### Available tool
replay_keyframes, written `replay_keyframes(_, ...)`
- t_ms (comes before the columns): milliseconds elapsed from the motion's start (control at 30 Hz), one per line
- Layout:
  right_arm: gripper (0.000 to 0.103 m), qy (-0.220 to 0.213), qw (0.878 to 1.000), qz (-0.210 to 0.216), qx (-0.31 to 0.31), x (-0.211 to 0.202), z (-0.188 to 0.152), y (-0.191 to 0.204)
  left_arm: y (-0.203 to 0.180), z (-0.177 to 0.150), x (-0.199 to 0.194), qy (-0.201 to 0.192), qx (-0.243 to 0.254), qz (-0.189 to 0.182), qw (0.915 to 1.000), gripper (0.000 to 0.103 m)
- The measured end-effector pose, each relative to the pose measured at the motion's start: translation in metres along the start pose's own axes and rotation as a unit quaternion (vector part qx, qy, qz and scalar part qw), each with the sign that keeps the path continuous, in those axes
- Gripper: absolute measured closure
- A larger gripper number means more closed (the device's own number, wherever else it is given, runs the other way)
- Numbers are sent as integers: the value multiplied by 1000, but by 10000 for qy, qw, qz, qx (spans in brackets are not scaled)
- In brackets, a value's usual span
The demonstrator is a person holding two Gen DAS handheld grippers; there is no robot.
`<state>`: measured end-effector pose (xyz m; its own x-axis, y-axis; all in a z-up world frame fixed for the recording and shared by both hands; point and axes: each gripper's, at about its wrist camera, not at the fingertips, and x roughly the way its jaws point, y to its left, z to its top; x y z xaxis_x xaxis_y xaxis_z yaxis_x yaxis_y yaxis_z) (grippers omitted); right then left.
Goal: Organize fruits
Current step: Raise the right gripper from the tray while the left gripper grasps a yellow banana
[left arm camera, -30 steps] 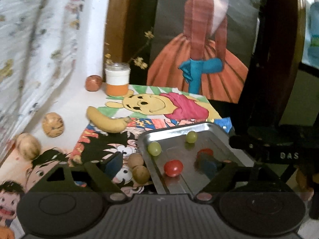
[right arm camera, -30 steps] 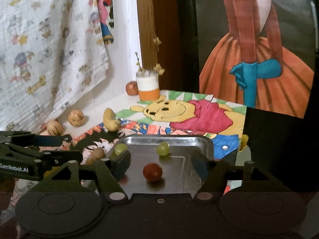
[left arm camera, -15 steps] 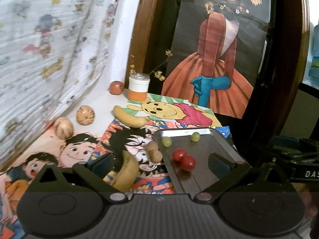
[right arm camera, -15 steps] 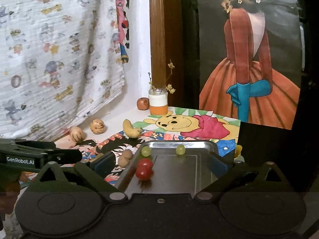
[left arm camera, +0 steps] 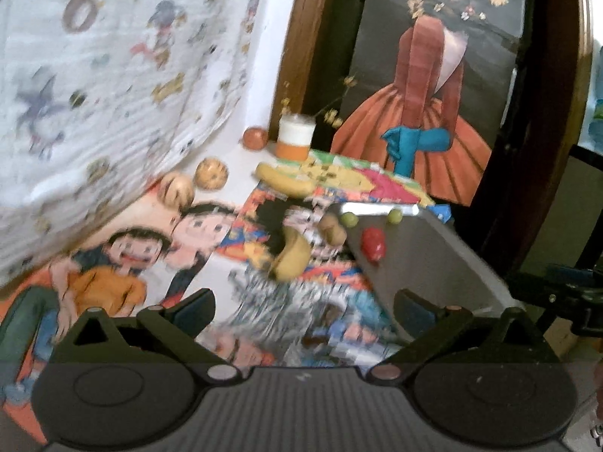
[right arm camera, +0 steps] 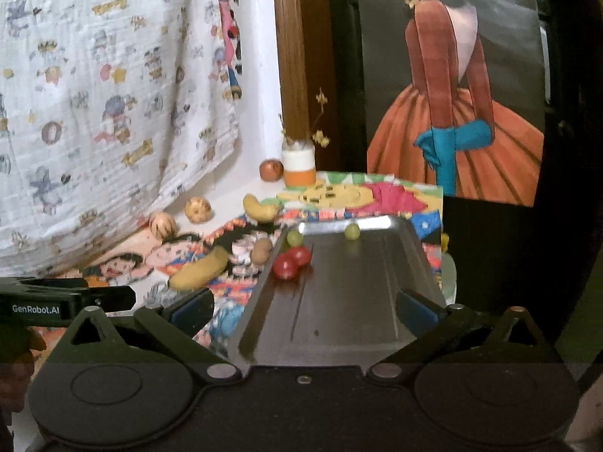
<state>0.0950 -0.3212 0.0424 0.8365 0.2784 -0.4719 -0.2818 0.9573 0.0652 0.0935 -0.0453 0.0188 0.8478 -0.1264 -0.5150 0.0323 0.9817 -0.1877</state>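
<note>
A metal tray (right arm camera: 339, 301) lies on a table covered with cartoon posters; it also shows in the left wrist view (left arm camera: 433, 248). It holds two red tomatoes (right arm camera: 290, 261) and two green grapes (right arm camera: 352, 231). Beside its left edge lie a brown kiwi (right arm camera: 261, 250), a near banana (right arm camera: 199, 269) and a far banana (right arm camera: 260, 209). Two round tan fruits (right arm camera: 198, 209) and an apple (right arm camera: 271, 168) sit near the wall. My left gripper (left arm camera: 301, 307) is open and empty over the posters. My right gripper (right arm camera: 305, 307) is open and empty over the tray's near end.
A white and orange jar (right arm camera: 299, 167) with dried flowers stands at the back by the apple. A patterned cloth (right arm camera: 113, 94) hangs along the left. A painting of a woman in an orange dress (right arm camera: 452, 113) leans at the back right.
Both grippers have pulled back and up from the tray, so the fruits look smaller and farther. The near banana has come into view. The tomatoes now lie together at the tray's left side.
</note>
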Motion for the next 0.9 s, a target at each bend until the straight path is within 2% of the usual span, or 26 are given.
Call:
replay_keyframes(267,1,495,9987,-99,86,-1,-26,13,21,-17,-9,268,-215,218,9992,0)
replay_keyframes(467,1,906,9953,63,-328,9,-38,37,32,-20,-10,398,-309,353,9981,0)
replay_keyframes(900,1,1142,9877,308,-1026,27,-39,62,52,-17,-2,490,-461,438,9968,0)
